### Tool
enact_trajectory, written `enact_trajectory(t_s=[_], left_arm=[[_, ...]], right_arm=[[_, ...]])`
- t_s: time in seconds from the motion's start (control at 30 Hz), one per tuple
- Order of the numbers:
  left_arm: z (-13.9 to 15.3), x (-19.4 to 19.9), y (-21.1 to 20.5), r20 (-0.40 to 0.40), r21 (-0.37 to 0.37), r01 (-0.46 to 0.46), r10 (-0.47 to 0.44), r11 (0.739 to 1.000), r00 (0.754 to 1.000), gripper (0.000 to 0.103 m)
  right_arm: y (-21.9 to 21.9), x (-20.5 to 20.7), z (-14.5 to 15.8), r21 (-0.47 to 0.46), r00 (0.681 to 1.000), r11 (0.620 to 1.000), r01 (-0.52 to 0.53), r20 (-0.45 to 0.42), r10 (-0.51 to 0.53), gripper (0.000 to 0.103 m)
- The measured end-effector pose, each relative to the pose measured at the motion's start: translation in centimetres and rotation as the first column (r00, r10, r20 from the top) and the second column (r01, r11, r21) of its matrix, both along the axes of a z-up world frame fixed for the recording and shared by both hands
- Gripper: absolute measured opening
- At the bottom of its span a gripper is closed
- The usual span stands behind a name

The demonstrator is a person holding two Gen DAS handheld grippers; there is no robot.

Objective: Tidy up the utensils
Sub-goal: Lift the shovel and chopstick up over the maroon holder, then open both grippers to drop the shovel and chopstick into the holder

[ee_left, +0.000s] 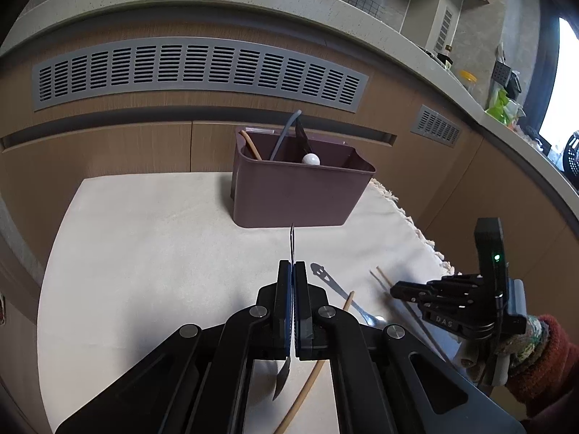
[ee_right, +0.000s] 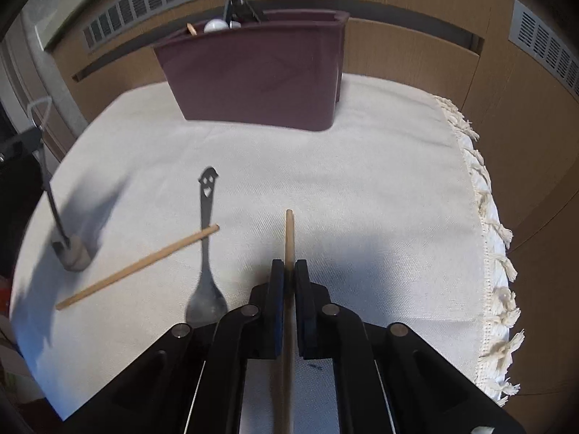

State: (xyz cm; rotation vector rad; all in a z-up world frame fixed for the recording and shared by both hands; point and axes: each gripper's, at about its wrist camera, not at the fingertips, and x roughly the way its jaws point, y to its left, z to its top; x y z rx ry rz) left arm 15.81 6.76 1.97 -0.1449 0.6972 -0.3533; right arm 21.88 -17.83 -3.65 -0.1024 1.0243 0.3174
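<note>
Meanwhile, left tongs [ee_left: 293, 271] pinch a spoon [ee_left: 291, 242] edge-on above the surface [ee_left: 163, 235]; right tongs [ee_right: 288, 271] pinch a chopstick [ee_right: 289, 231] (maroon caddy [ee_right: 260, 83] behind).

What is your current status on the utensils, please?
Left gripper shut on ladle. Right gripper shut on chopstick. Spoon, second chopstick remain.

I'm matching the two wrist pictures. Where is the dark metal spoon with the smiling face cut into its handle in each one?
Left wrist view: the dark metal smiley-handled spoon lies right of centre, low, on the white cloth.
Right wrist view: the same spoon lies left of centre, a loose wooden chopstick across its handle.
Shared landmark: the maroon plastic utensil bin at the cloth's far end.
</note>
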Motion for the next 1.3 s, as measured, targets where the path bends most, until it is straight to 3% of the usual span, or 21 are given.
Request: enact_trajectory(t_s=[0.57,0.73,0.8,0.87,0.93,1.03,1.1,1.3], left_arm=[[2.8,-1.4,-0.5,0.070,0.008,0.004,-0.004,1.000,0.998,0.000],[5.6,-0.5,-0.9,0.126,0.013,0.020,-0.022,1.000,0.992,0.000],[8.3,0.3,-1.0,0.179,0.004,0.032,-0.032,0.999,0.983,0.000],[10.9,1.1,-1.0,0.241,0.005,0.038,-0.038,0.999,0.970,0.000],[13.6,2.4,-1.0,0.310,-0.004,0.033,-0.030,0.999,0.950,0.000],[15.7,5.2,-0.9,0.363,-0.030,0.032,-0.019,0.999,0.932,0.000],[15.8,7.3,-0.9,0.363,-0.045,0.038,-0.019,0.998,0.932,0.000],[13.1,13.8,-1.4,0.302,-0.074,0.056,-0.031,0.996,0.953,0.000]], right_arm=[[-2.3,-2.3,7.8,0.146,0.980,0.989,0.034,0.191,-0.062,0.005],[-2.1,-1.6,10.5,0.169,0.963,0.985,0.018,0.262,-0.063,0.005],[-2.0,-1.0,13.3,0.184,0.940,0.983,-0.002,0.336,-0.061,0.005],[-1.9,-0.2,17.1,0.210,0.897,0.977,-0.031,0.437,-0.065,0.005],[-1.6,0.6,20.8,0.234,0.831,0.970,-0.068,0.552,-0.074,0.005],[-1.4,2.4,23.8,0.281,0.736,0.953,-0.112,0.668,-0.111,0.006],[-1.0,4.5,24.1,0.306,0.713,0.943,-0.128,0.689,-0.127,0.006],[0.3,10.7,20.8,0.351,0.725,0.926,-0.140,0.673,-0.145,0.006]])
